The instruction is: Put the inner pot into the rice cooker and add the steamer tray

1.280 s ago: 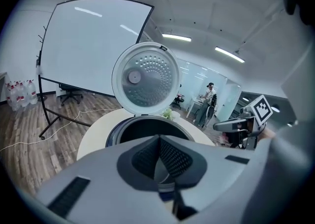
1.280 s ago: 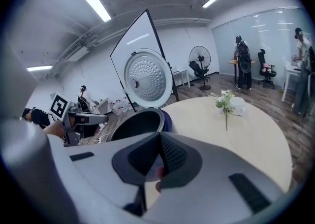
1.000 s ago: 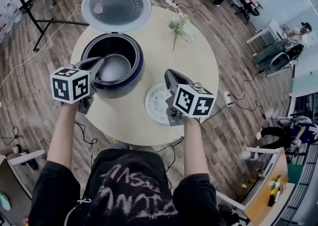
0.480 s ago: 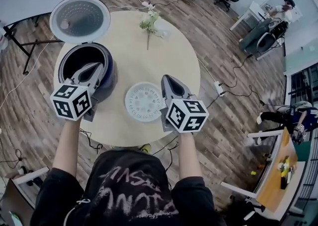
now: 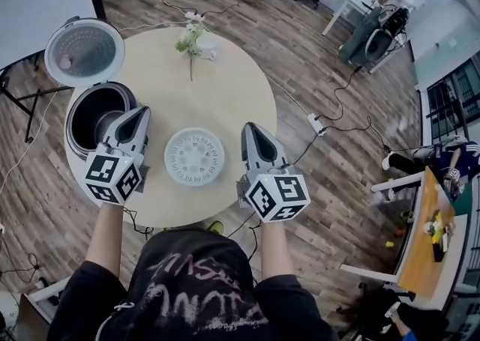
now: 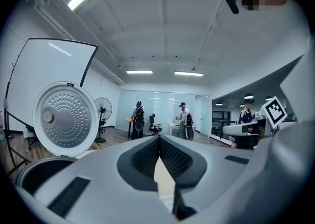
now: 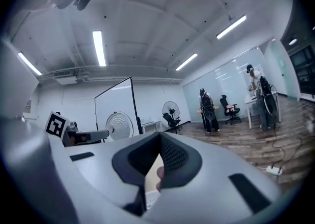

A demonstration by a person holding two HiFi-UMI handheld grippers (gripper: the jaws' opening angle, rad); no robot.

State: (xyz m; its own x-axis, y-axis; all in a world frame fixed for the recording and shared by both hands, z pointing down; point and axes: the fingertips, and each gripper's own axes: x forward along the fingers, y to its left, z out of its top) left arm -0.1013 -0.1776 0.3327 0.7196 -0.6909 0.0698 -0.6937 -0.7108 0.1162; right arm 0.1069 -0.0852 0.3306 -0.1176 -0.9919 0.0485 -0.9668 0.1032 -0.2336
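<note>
Head view is showing the inner pot (image 5: 96, 111) seemingly sitting inside the rice cooker (image 5: 73, 126) already. The steamer tray (image 5: 194, 156) is lying on the tabletop (image 5: 217, 77), not yet added. The left gripper (image 5: 142, 110) and right gripper (image 5: 247, 127) are hanging on either side of it, jaws closed and holding nothing.

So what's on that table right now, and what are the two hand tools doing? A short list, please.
Table: round, pale wood
Rice cooker: at the table's left edge, lid swung open
Steamer tray: white, flat on the table, between the grippers
Flowers: far side
Left gripper: shut, empty, by the cooker
Right gripper: shut, empty, right of the tray
</note>
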